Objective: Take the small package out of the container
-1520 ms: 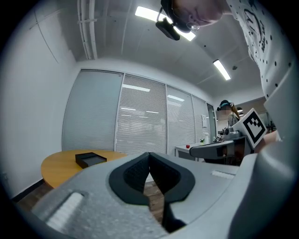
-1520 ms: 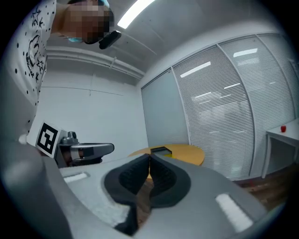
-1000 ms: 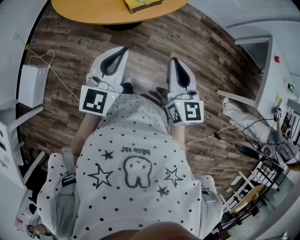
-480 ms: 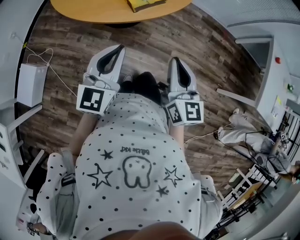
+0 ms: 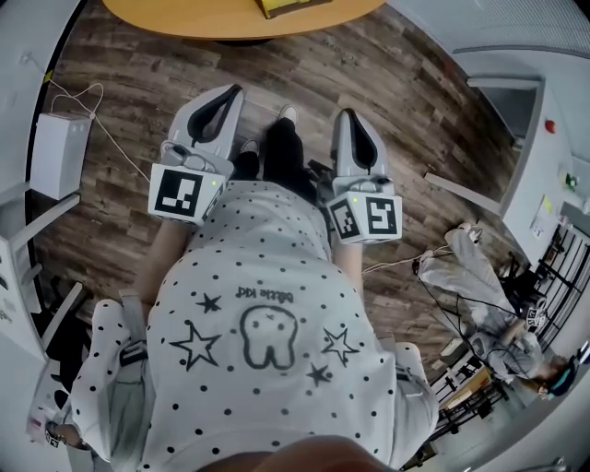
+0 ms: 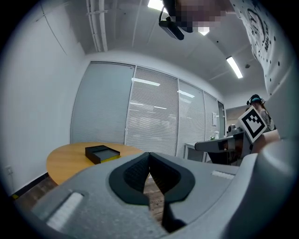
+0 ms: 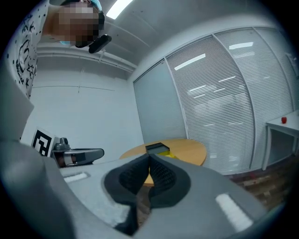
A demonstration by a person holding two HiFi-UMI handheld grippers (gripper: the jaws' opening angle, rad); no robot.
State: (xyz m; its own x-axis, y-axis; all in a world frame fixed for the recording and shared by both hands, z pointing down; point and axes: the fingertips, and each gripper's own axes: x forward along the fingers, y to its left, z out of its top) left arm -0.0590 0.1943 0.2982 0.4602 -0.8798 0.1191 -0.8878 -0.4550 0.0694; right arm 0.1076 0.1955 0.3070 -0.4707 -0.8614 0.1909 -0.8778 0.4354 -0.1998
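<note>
A round wooden table [image 5: 184, 20] is seen at the far edge of a dark plank floor [image 5: 433, 111], a white box [image 5: 51, 157] is set on that floor at the left, and closed blinds [image 6: 154, 116] are seen beyond the table under ceiling lights [image 6: 233, 66].

The round table [image 5: 166, 20] along the top edge was orange-tan, the container [image 6: 98, 151] black and yellow, the floor [image 5: 442, 138] dark brown planks, the shirt [image 5: 267, 277] white with black dots.
</note>
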